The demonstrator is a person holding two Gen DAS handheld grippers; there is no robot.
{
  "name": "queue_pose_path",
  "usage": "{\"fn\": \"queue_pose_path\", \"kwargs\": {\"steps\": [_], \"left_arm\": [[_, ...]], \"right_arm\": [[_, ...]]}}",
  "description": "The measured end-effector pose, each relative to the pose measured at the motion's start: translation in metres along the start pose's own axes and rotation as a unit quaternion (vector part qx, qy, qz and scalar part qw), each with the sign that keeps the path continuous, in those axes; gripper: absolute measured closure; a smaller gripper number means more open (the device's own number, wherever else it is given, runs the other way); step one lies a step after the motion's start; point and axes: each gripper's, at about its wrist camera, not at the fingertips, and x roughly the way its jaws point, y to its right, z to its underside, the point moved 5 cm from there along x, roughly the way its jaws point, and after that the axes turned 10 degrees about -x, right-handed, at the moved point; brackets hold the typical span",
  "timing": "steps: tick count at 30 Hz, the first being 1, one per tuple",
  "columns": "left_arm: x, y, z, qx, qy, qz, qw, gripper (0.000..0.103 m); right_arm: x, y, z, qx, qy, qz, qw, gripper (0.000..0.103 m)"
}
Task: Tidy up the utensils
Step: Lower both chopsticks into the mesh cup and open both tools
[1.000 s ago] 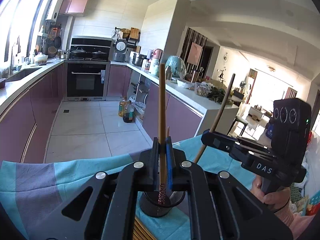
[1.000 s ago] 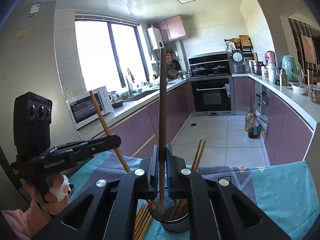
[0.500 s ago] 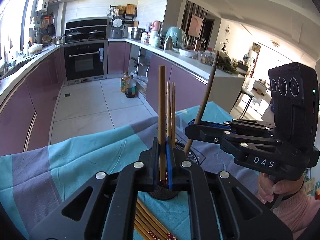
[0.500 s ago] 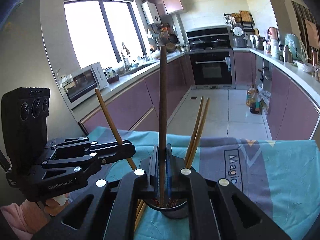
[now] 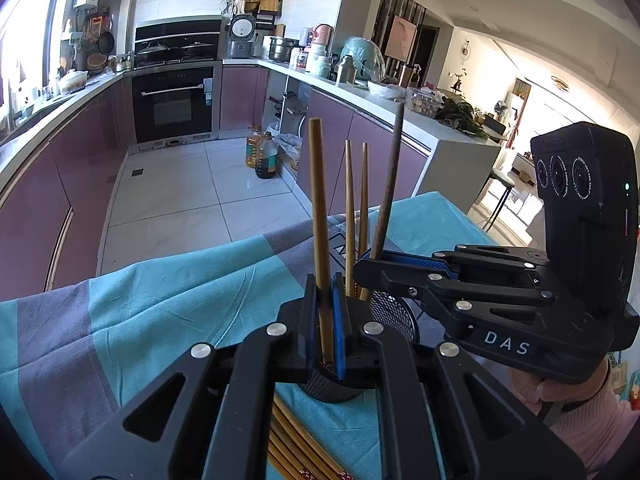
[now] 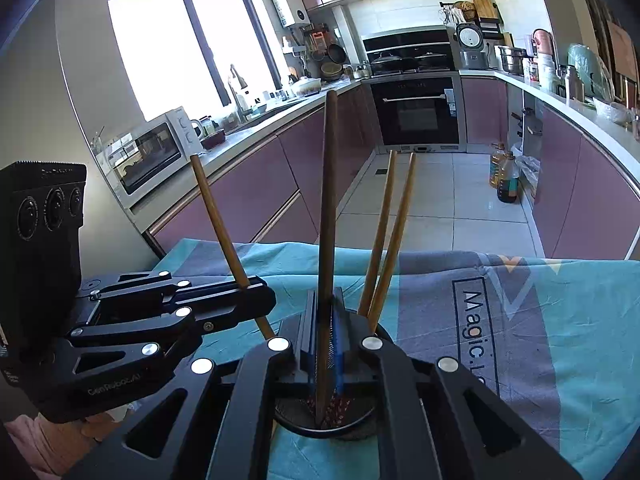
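A black mesh utensil holder (image 5: 390, 312) (image 6: 360, 426) stands on the teal and grey cloth, with two light chopsticks (image 5: 356, 216) (image 6: 390, 236) standing in it. My left gripper (image 5: 325, 320) is shut on a light brown chopstick (image 5: 319, 208), held upright over the holder's near rim. My right gripper (image 6: 325, 332) is shut on a darker brown chopstick (image 6: 328, 200), its lower end inside the holder. Each gripper shows in the other's view, the right (image 5: 362, 266) and the left (image 6: 268, 300).
Several loose chopsticks (image 5: 298, 448) lie on the cloth (image 5: 160, 304) (image 6: 560, 320) beside the holder, below my left gripper. Beyond the table edge is a kitchen floor with purple cabinets, an oven and oil bottles (image 5: 264, 154).
Both grippers have come down toward the holder with their chopsticks. The right one's chopstick has sunk into the holder, and the two resting chopsticks have come into full view.
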Motion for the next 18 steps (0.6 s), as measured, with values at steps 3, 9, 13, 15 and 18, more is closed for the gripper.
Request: {"fn": "queue_pose_path", "kwargs": {"steps": [3, 9, 13, 15, 18], "left_arm": [[0.0, -0.003, 0.003, -0.002, -0.003, -0.001, 1.0, 0.095], [-0.002, -0.006, 0.005, -0.011, 0.002, -0.002, 0.9999, 0.095], [-0.011, -0.012, 0.007, -0.021, 0.02, -0.01, 0.9995, 0.092], [-0.019, -0.015, 0.01, -0.023, 0.032, -0.013, 0.9991, 0.089], [-0.034, -0.021, 0.015, -0.022, 0.053, -0.021, 0.9981, 0.083]], "right_arm": [[0.002, 0.0, -0.002, 0.002, 0.0, 0.001, 1.0, 0.096], [-0.001, 0.001, -0.002, 0.005, 0.006, 0.002, 1.0, 0.094], [-0.003, -0.001, -0.001, 0.001, 0.008, -0.001, 1.0, 0.094], [-0.006, -0.003, -0.001, -0.002, 0.012, -0.002, 1.0, 0.093], [-0.015, -0.01, 0.001, -0.013, 0.021, -0.007, 1.0, 0.086]]}}
